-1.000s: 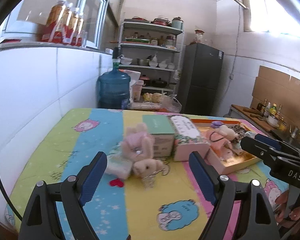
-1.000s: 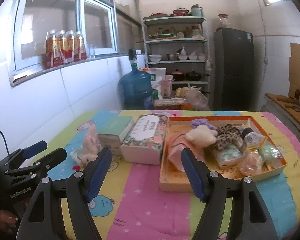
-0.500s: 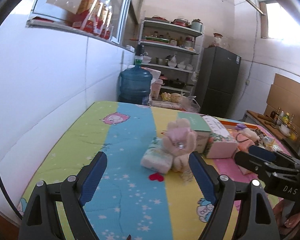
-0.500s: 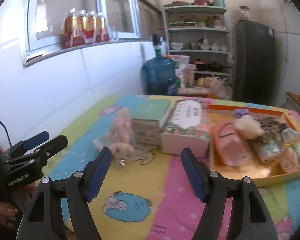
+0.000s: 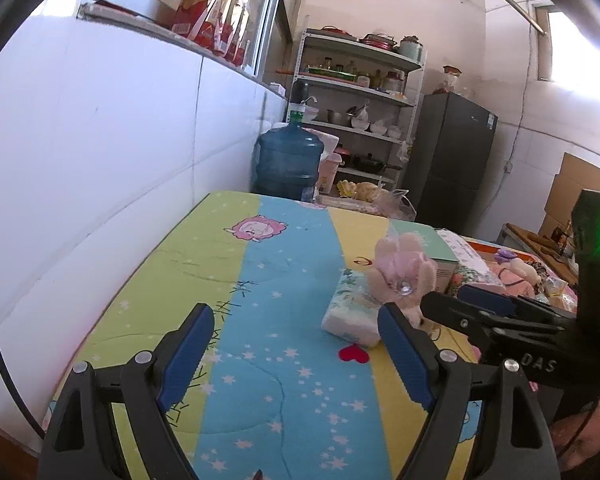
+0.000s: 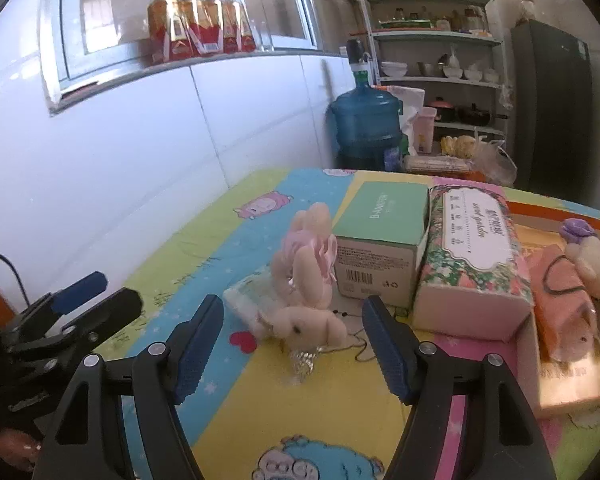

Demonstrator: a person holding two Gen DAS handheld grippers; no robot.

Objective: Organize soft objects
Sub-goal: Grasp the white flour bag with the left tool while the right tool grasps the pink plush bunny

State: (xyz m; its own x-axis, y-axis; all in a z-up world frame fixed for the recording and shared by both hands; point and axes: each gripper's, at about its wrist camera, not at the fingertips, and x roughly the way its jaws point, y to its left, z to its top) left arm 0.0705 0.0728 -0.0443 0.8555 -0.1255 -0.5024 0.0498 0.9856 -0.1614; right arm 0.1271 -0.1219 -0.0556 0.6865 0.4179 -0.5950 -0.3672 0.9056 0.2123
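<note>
A pink plush rabbit (image 6: 306,280) lies on the colourful table cover, against a white tissue pack (image 6: 248,294); both also show in the left wrist view, the rabbit (image 5: 404,270) and the pack (image 5: 354,312). My right gripper (image 6: 294,350) is open, its jaws wide, just short of the rabbit. My left gripper (image 5: 296,354) is open and empty over the blue stripe, left of the pack. An orange tray (image 6: 572,394) at right holds a pink pouch (image 6: 564,306) and a cream plush (image 6: 594,260).
A green box (image 6: 380,240) and a floral tissue box (image 6: 472,260) stand between the rabbit and the tray. A white tiled wall runs along the table's left side. A blue water jug (image 5: 290,164), shelves and a fridge stand behind the table.
Both grippers swung left. The right gripper now faces the rabbit and sits closer to it; the left gripper's view shifted off the rabbit toward the blue stripe. Both stayed open.
</note>
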